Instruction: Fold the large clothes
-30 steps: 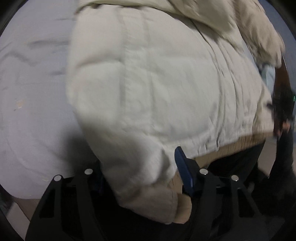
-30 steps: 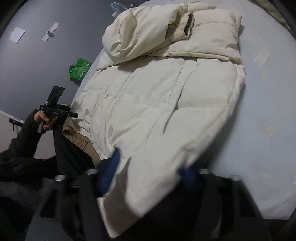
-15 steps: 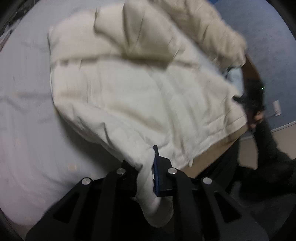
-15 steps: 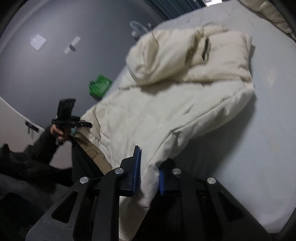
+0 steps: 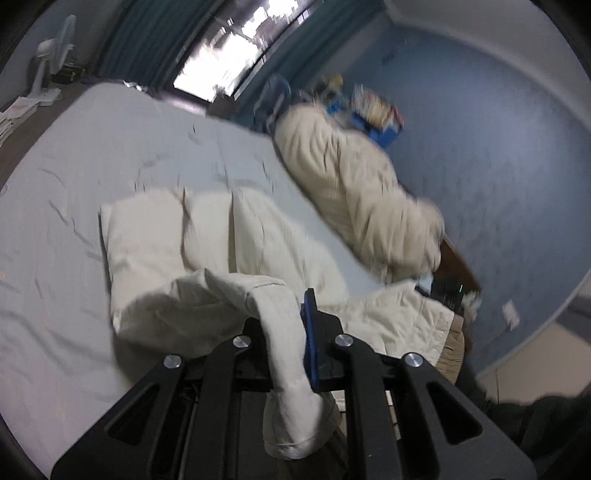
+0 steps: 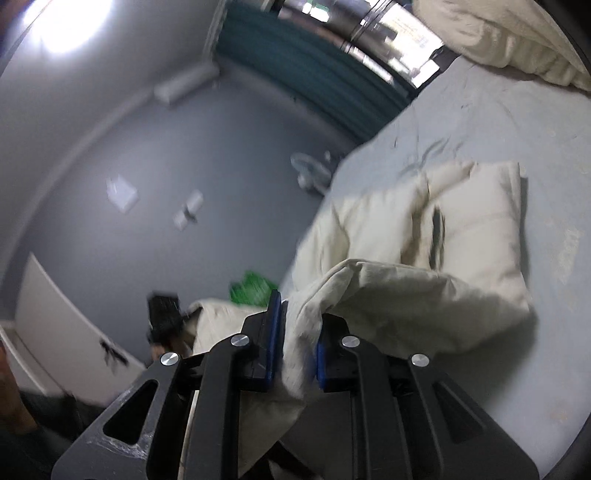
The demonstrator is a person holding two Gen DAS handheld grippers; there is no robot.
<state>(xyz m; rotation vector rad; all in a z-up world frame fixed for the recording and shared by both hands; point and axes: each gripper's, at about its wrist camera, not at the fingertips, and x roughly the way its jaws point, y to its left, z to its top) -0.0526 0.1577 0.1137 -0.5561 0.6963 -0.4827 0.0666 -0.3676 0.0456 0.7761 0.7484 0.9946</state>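
A cream padded jacket (image 5: 236, 240) lies on the grey bed sheet (image 5: 110, 155). My left gripper (image 5: 286, 332) is shut on one hem corner of it and holds that corner lifted, with the cloth hanging down between the fingers. My right gripper (image 6: 297, 343) is shut on the other hem corner of the jacket (image 6: 443, 236), also lifted, so the lower part folds over toward the collar end. The left gripper shows small and dark in the right wrist view (image 6: 164, 314).
A second cream garment (image 5: 354, 188) lies along the bed's right edge by the blue wall. A green bag (image 6: 251, 288) sits beside the bed. A fan (image 5: 51, 62), curtains and a window stand at the far end. A pillow (image 6: 498, 33) lies at the top right.
Both grippers closed on the jacket's hem corners and lifted them up and forward, so the hem rises off the bed and both views tilt up toward the walls and window.
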